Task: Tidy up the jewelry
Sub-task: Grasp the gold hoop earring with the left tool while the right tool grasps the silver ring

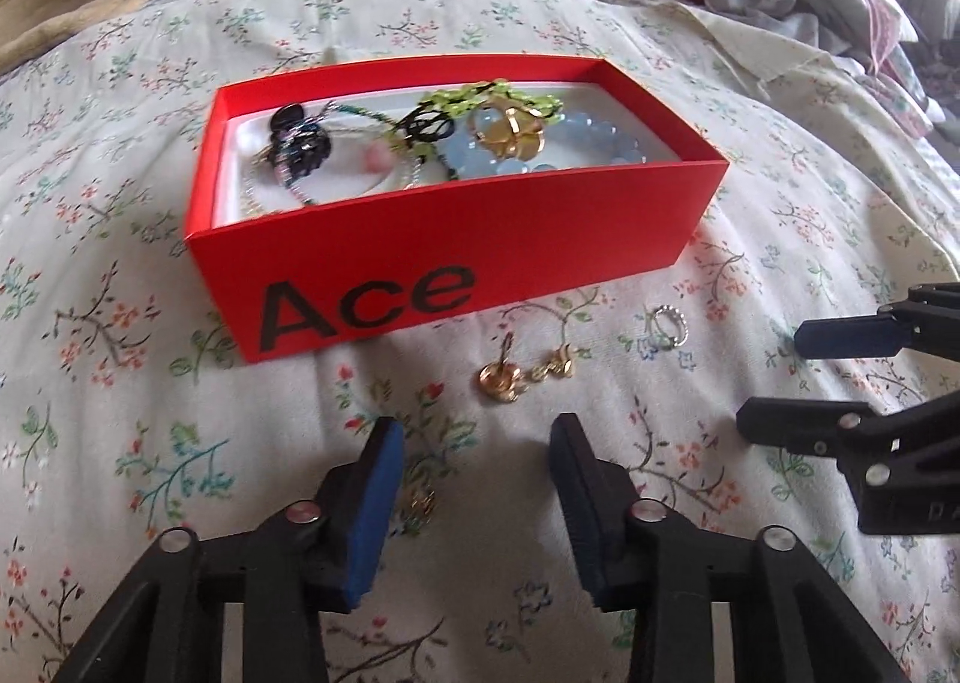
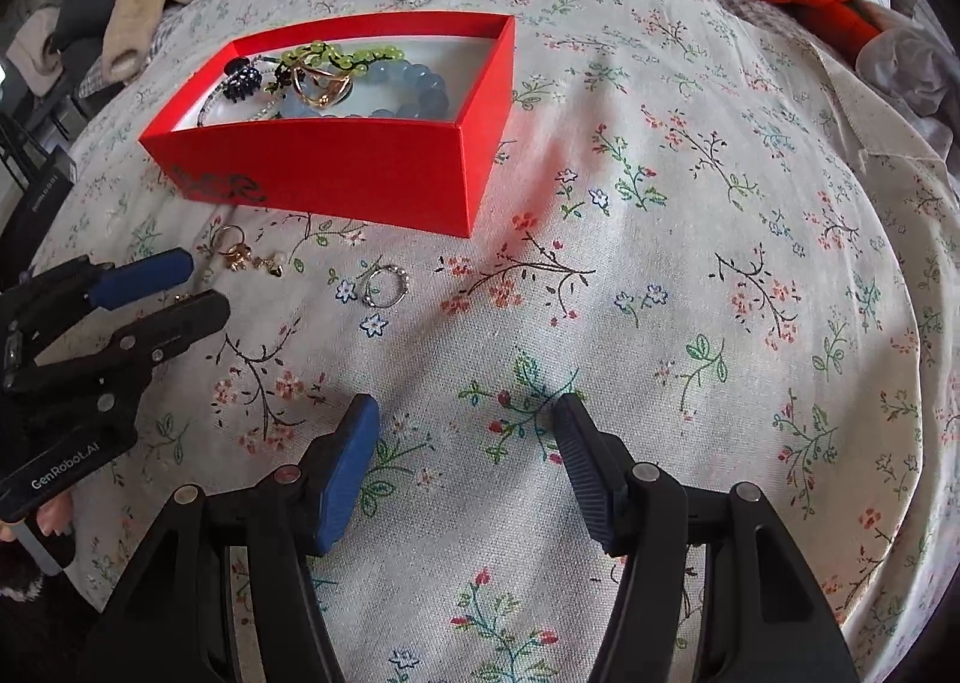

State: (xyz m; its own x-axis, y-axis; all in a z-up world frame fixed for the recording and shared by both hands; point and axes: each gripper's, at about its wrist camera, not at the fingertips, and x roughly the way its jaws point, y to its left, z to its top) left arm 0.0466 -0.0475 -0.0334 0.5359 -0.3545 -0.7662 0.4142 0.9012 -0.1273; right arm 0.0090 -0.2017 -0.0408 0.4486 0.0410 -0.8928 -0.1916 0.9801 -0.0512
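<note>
Up front in the left wrist view, the left hand-held gripper (image 1: 477, 431) hovers over the floral bedspread (image 1: 690, 155) with its blue pads spread and nothing between them. Just beyond, at 12 o'clock, lie the gold earrings (image 1: 522, 374), and a silver ring (image 1: 666, 326) sits at 1 o'clock, both loose on the cloth close to the near wall of the red box (image 1: 456, 263). Inside the box a blue bead bracelet (image 1: 600, 143), a green bead strand (image 1: 480, 98) and a dark hair clip (image 1: 297, 143) overlap in a blurred heap. The right hand-held gripper (image 1: 774, 377) enters at 3 o'clock, cut off by the frame. From the right wrist view, that gripper (image 2: 465, 413) is likewise spread wide over bare fabric, with open bedspread (image 2: 720, 203) from 12 to 3 o'clock. The box (image 2: 360, 167) stands at 11 o'clock, the ring (image 2: 387, 287) and earrings (image 2: 249, 254) before it, beside the left gripper (image 2: 204, 287).
</note>
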